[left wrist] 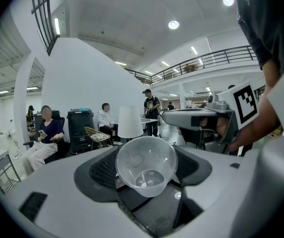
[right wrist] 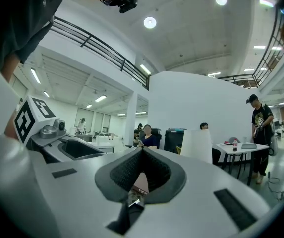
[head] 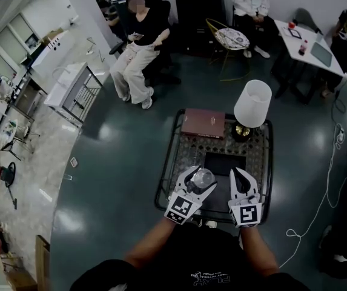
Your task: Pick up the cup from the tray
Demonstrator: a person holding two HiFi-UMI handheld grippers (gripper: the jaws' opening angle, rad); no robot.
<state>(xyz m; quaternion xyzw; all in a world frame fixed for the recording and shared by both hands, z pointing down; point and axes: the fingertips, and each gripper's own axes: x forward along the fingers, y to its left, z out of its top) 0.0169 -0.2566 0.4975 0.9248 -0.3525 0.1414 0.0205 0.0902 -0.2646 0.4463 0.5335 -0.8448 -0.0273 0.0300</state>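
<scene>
Left tongs (head: 201, 179) clamp a clear cup (left wrist: 146, 163) between wide-set jaws, holding it over the counter (head: 185, 153) just left of a dark tray (head: 224, 162). Right tongs (head: 240, 176) sit just beside, jaws closed together, empty

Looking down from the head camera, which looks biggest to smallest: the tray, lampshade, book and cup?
1. Tray.
2. White lampshade and book: about alike; the shade stands nearer the camera, so I won't rank them.
3. Clear cup.
</scene>
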